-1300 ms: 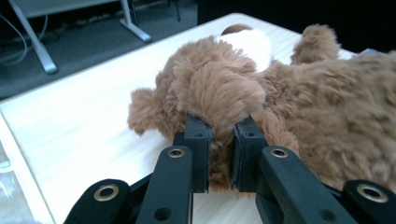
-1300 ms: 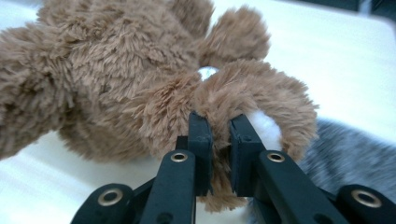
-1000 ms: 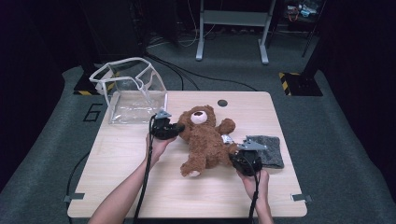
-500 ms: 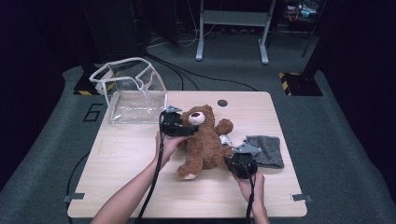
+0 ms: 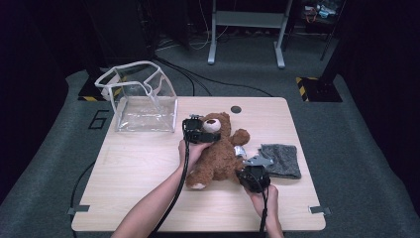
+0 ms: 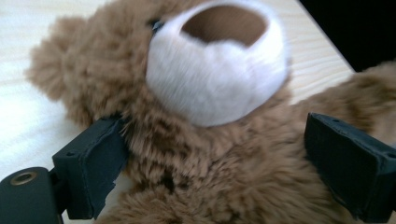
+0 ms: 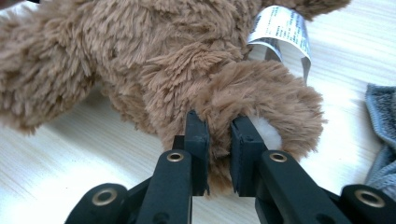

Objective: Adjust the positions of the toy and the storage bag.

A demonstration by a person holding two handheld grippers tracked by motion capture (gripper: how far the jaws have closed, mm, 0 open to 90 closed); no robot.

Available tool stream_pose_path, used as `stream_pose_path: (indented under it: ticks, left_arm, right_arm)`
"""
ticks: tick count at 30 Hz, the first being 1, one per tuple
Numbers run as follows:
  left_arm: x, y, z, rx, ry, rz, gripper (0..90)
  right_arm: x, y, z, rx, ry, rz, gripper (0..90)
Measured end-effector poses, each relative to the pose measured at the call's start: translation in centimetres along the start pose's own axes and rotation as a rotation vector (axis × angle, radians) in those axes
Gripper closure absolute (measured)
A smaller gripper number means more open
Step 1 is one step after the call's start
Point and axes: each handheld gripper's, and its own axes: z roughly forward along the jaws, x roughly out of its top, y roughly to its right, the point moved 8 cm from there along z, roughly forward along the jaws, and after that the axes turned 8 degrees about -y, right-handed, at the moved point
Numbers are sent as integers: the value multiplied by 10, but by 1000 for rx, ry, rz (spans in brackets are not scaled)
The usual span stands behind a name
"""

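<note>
Dark grey carpet surrounds a pale wooden tabletop, with cables and a metal stand on the floor behind it. At the far left corner of the tabletop stands a clear plastic bag, open at the top and well apart from the rest. Toward the middle, the left gripper sits at the neck of a brown teddy bear that lies on its back in the centre, head toward the far edge. In the left gripper view its fingers have just been opening and now stand wide on either side of the bear's neck below the white muzzle, with the fur between them but not squeezed. Further right, the right gripper is at the bear's lower leg; in the right gripper view its fingers are clamped tight on the fluffy foot, beside a white sewn-in label. Just right of the bear lies a folded grey cloth.
</note>
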Motion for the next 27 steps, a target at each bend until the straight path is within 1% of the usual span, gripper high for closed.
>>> stream_pose_path:
  ticks: [1,2,3,4,5,7,8,9,10,11,12,13,14,15,16,18,20,22,24,25,26,27]
  left_arm:
    - [-1,1,6,-2,-8,-7,78]
    - [-2,2,7,0,-12,-4,76]
    - [-2,2,8,6,-20,5,73]
    - [-1,2,9,13,-22,15,70]
    - [-1,2,9,16,-25,21,69]
    - [-1,1,10,18,-23,21,66]
    - [-2,0,10,13,-22,22,65]
    - [-2,0,10,11,-14,18,63]
    - [-2,0,10,9,-9,17,60]
    - [-2,0,10,4,-1,16,60]
    - [-2,-1,10,2,1,17,57]
    - [-1,0,9,-11,14,12,49]
    - [-1,0,9,-10,26,15,45]
    - [-1,0,9,-23,31,10,38]
    - [0,1,9,-25,42,9,30]
    - [0,2,10,-35,50,16,12]
    - [0,3,12,-35,51,25,1]
    - [0,4,14,-25,48,38,0]
    - [-1,4,16,-13,38,52,0]
    - [-1,4,16,-13,38,52,0]
    - [-1,4,19,-4,30,54,0]
    - [-2,5,21,-6,25,54,0]
  right_arm:
    - [0,0,1,-3,2,6,786]
    - [0,0,1,-2,-1,5,774]
    - [-1,1,1,0,-2,-14,740]
    - [-2,3,1,0,-4,-4,689]
    - [-3,4,1,5,-3,3,616]
    - [-5,10,-1,14,12,31,400]
    - [-7,13,-3,15,19,46,320]
    - [-10,18,-6,18,50,72,245]
    - [-12,21,-9,16,65,80,173]
    - [-15,26,-12,15,77,85,134]
    - [-19,30,-15,18,92,100,142]
    - [-22,33,-16,15,99,108,135]
    - [-26,37,-17,7,100,119,121]
    - [-31,40,-17,-5,101,118,110]
    - [-36,43,-15,-17,88,127,93]
    - [-47,49,-11,-44,66,124,71]
    - [-54,51,-7,-48,48,137,52]
    - [-61,54,-2,-70,29,134,48]
    - [-65,55,2,-76,21,136,47]
    - [-67,56,3,-82,16,128,47]
    - [-69,56,4,-84,9,133,47]
    - [-69,57,5,-84,9,131,49]
